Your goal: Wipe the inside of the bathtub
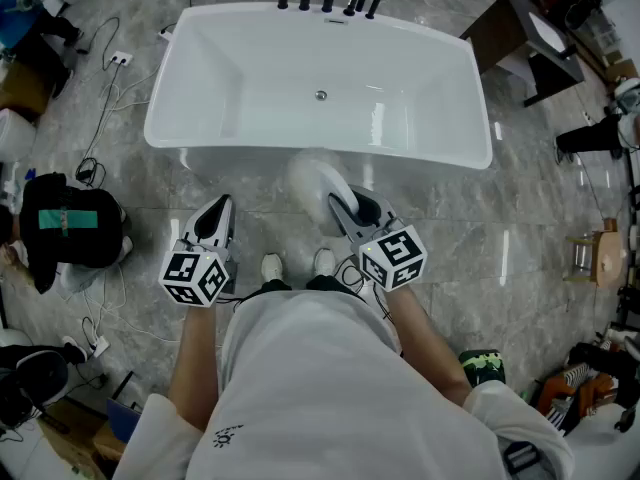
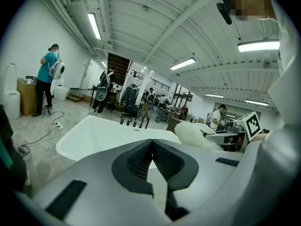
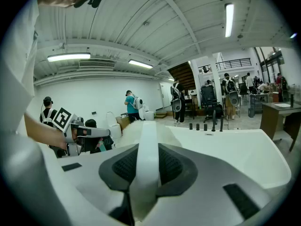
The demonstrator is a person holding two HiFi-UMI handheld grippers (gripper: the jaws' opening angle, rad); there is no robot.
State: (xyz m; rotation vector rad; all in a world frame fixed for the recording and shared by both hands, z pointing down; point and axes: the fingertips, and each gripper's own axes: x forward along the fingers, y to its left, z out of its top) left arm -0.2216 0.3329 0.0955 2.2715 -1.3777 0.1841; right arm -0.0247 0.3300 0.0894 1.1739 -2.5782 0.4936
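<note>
White bathtub: it stands on the grey stone floor straight ahead of the person's shoes, with the drain mid-basin and black taps on the far rim.
Left gripper: I see its jaws pressed together with nothing between them, short of the tub's near rim.
Right gripper: its jaws are clamped on a white handle.
Duster: the fluffy white head sits at the near rim; I cannot tell whether it touches.
</note>
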